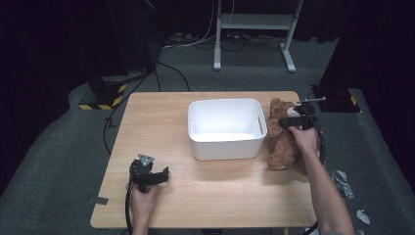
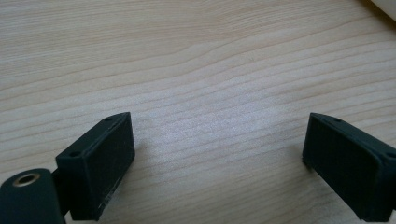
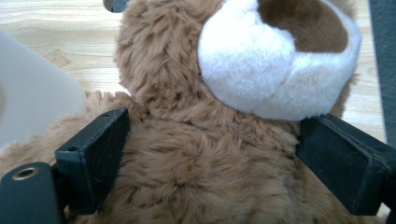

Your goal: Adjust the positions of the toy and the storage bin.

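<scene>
A brown teddy bear (image 1: 281,142) with a white muzzle (image 3: 275,60) lies on the wooden table (image 1: 156,122), just right of a white bin (image 1: 225,103). My right gripper (image 1: 288,122) hovers over the bear's upper body. In the right gripper view it (image 3: 212,158) stands open, one jaw on each side of the bear's body just below the head, both against the fur. My left gripper (image 1: 164,175) rests low at the table's front left. It (image 2: 217,158) is open over bare wood with nothing between the jaws.
The white bin is empty and sits in the middle of the table; a corner of it (image 3: 32,98) appears left of the bear. Bare wood (image 2: 196,70) spreads around the left gripper. Grey carpet, cables and a white stand (image 1: 254,22) lie beyond the table.
</scene>
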### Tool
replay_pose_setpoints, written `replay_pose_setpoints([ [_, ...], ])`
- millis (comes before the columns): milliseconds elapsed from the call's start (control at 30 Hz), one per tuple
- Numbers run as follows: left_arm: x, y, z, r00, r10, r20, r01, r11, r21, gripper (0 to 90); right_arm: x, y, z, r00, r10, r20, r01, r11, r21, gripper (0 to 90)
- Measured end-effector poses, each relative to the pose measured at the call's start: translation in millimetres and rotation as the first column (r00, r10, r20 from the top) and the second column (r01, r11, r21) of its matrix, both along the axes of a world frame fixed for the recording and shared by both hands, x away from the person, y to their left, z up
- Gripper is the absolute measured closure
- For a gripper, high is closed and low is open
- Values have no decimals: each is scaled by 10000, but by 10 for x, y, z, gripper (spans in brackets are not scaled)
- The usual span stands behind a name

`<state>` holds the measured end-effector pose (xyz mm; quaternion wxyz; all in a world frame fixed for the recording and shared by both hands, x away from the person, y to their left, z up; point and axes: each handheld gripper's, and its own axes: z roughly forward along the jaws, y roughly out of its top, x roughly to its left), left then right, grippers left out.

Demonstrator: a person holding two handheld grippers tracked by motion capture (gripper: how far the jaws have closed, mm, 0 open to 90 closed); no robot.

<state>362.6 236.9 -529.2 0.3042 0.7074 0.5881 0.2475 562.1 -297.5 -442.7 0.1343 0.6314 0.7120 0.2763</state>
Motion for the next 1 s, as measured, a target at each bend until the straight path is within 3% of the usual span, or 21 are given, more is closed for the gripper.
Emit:
replay_pose_setpoints([
  [433,0,1,1,10000,-13,0,13,10000,23,90,76,143,-109,9972,419,-616,-449,9978,-484,98],
  [867,-1,0,0,10000,7,4,-7,10000,11,91,134,200,-283,9883,559,-1421,-608,9977,-302,102],
  [1000,-1,0,0,10000,-4,1,4,10000,9,91,139,216,-299,9863,639,-1521,-701,9969,-353,164],
])
